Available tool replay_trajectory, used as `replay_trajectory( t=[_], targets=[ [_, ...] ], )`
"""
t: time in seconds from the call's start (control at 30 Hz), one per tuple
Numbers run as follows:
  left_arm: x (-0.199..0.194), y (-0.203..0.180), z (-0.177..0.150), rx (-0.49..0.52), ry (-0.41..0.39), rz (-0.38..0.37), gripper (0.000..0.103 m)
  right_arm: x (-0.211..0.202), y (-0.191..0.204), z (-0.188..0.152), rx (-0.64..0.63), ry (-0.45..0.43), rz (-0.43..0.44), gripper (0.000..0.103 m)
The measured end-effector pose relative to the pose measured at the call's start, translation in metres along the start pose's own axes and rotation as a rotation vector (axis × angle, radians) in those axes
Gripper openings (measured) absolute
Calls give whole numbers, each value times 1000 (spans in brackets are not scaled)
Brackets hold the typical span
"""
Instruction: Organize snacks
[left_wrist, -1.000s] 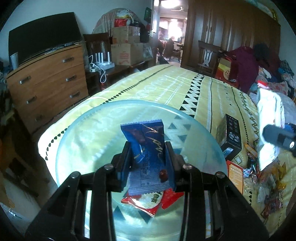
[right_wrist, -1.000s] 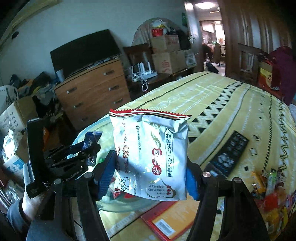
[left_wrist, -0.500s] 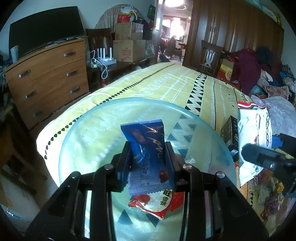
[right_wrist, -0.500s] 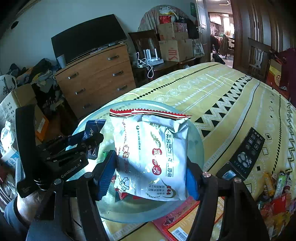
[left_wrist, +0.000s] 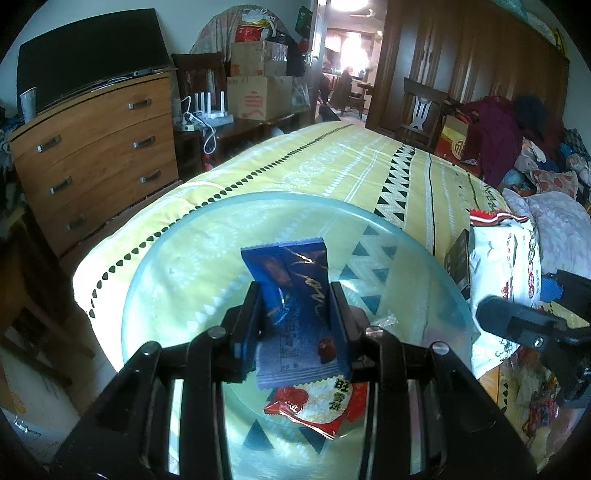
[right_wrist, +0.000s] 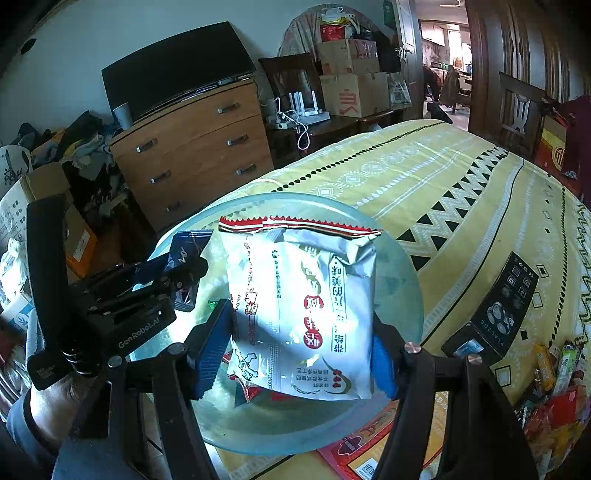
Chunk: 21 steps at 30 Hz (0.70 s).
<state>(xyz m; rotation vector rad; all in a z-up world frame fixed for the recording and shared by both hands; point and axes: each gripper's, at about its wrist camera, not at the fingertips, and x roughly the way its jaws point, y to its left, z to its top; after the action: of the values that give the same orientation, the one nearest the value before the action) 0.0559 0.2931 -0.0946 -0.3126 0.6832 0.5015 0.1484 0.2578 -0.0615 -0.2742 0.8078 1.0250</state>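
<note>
A round pale-blue glass plate (left_wrist: 177, 258) (right_wrist: 402, 266) lies on the yellow patterned cloth. My left gripper (left_wrist: 297, 295) is shut on a blue snack packet (left_wrist: 291, 280), held upright above the plate; the right wrist view shows this packet (right_wrist: 188, 243) at the left. Under it on the plate lies a red-and-white rice-cracker packet (left_wrist: 317, 406). My right gripper (right_wrist: 301, 325) is shut on a large silver snack bag (right_wrist: 303, 306) with a red top seal, held over the plate. In the left wrist view that bag (left_wrist: 502, 266) hangs at the plate's right rim.
A black box (right_wrist: 498, 314) lies right of the plate, and a pile of loose snacks (right_wrist: 554, 391) sits at the lower right. A red-and-orange flat pack (right_wrist: 369, 446) pokes out under the plate's near rim. A wooden dresser (left_wrist: 99, 155) stands beyond the table's left edge.
My right gripper has carried the silver bag leftward and down over the plate, coming closer to the left gripper. The left gripper and its blue packet have stayed put.
</note>
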Motion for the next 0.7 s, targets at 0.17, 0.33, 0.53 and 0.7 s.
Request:
replay_trajectory(
  t=[0.17, 0.33, 0.53, 0.7],
  targets=[
    [1, 1, -1, 1, 9, -1, 35, 0, 0, 0, -1, 0, 4, 70],
    [2, 2, -1, 4, 21, -1, 35, 2, -1, -1, 1, 11, 3, 70],
    [5, 0, -2, 4, 33, 4, 35, 5, 0, -2, 0, 18, 6, 70],
    [6, -1, -1, 5, 42, 3, 36, 8, 1, -2, -1, 24, 7, 70]
  ],
)
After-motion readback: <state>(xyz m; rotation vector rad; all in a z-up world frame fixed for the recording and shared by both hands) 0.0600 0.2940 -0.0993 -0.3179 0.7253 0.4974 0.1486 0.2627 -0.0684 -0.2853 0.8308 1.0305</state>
